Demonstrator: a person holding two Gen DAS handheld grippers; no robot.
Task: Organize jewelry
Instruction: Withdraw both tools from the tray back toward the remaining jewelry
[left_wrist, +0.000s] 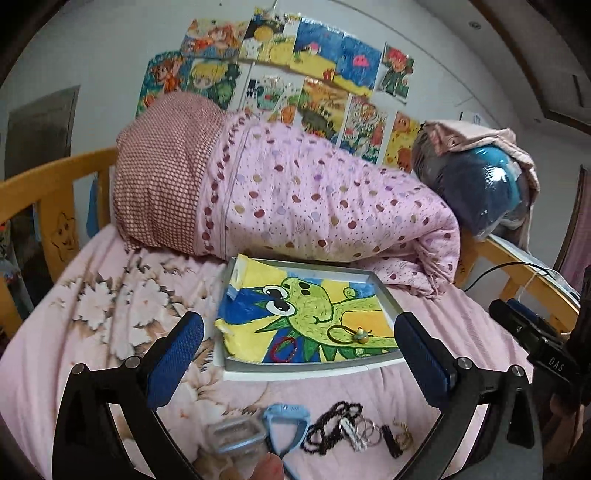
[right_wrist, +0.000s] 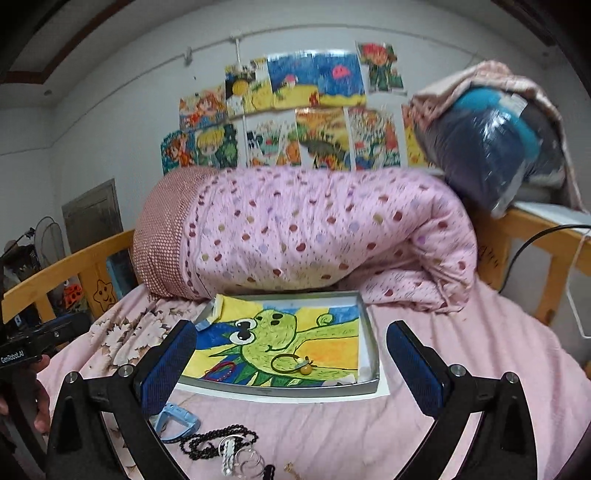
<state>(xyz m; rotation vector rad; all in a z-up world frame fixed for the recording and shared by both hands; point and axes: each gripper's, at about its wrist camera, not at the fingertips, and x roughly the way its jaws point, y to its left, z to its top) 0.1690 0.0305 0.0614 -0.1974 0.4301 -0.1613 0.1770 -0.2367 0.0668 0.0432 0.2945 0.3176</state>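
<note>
On the pink floral bedsheet (right_wrist: 461, 369) sits a shallow grey metal tray (right_wrist: 370, 332) lined with a child's crayon drawing of a green frog; already lying in it are a red beaded bracelet (right_wrist: 221, 370) and a dark elastic hair tie with a yellow bead charm (right_wrist: 291, 363), side by side but not touching. Nearer to me, outside the tray, the rest waits in a loose row on the sheet: a silver-grey rectangular metal clasp piece (left_wrist: 236, 437), a pale blue plastic child's watch (left_wrist: 286, 424), a long strand of small black beads (left_wrist: 328, 428) heaped up with a few clear and silvery rings (left_wrist: 364, 432) resting on it, and a thin gold-coloured chain (left_wrist: 400, 434) at the far end. Both the left gripper (left_wrist: 299, 343) and the right gripper (right_wrist: 291, 350) hover above the sheet with jaws spread wide and nothing between them. I would guess the black strand is light but limp and will trail and snag the rings, so it is best pinched at the bunched middle; the watch is stiffer and should take a grip across its strap; the gold chain looks fine and slippery, hard to pick off soft cloth.
</note>
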